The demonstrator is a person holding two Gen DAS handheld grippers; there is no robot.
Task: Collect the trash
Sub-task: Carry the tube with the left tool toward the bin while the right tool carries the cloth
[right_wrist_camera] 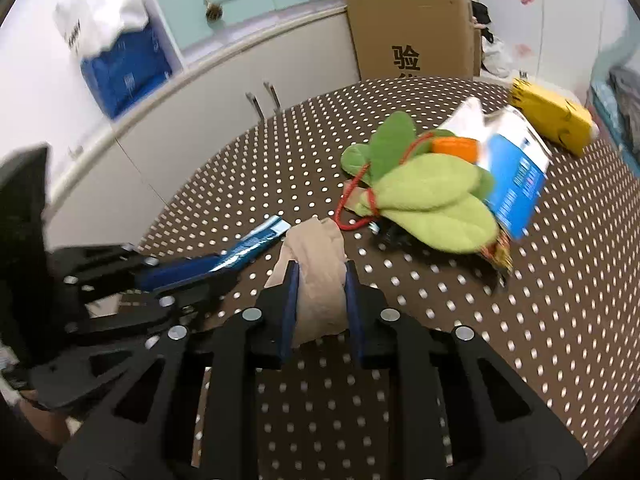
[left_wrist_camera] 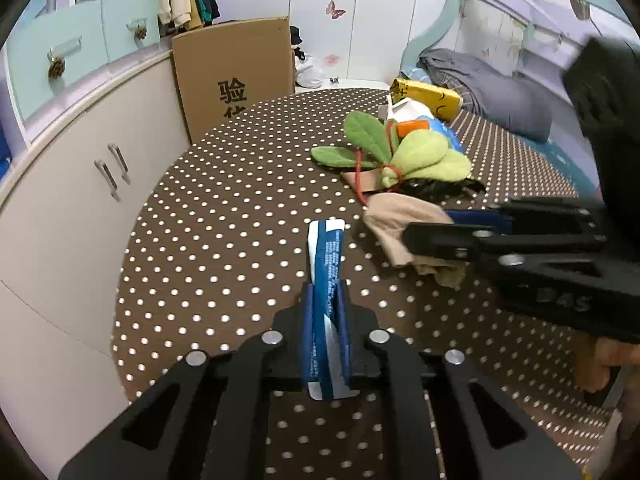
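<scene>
Left gripper point(left_wrist_camera: 326, 300) is clamped on a flat blue-and-white wrapper point(left_wrist_camera: 328, 252); the blue pads press both faces and the wrapper sticks out past the tips over the polka-dot tablecloth point(left_wrist_camera: 224, 216). Right gripper point(right_wrist_camera: 322, 280) is closed on a beige stocking point(right_wrist_camera: 316, 276); the fabric bunches between the pads and pokes out ahead of them, just beside the wrapper's far end. In the left view the right gripper comes in from the right edge, tips on the same beige wad. No earlier frame, so motion not stated. Beyond both claws, mid-table: a green plush leaf toy point(right_wrist_camera: 424, 200) tied with red cord point(right_wrist_camera: 352, 216), lying on something dark I can't identify. Touching its far side, a blue-and-white pouch point(right_wrist_camera: 516, 172) with an orange piece point(right_wrist_camera: 454, 146) at its edge. Farther back near the table edge, a yellow package point(right_wrist_camera: 552, 114), apart from the pile. Past the table: cardboard box point(right_wrist_camera: 412, 28) against the white cabinets point(left_wrist_camera: 80, 184), grey bedding point(left_wrist_camera: 488, 84) on the right.
</scene>
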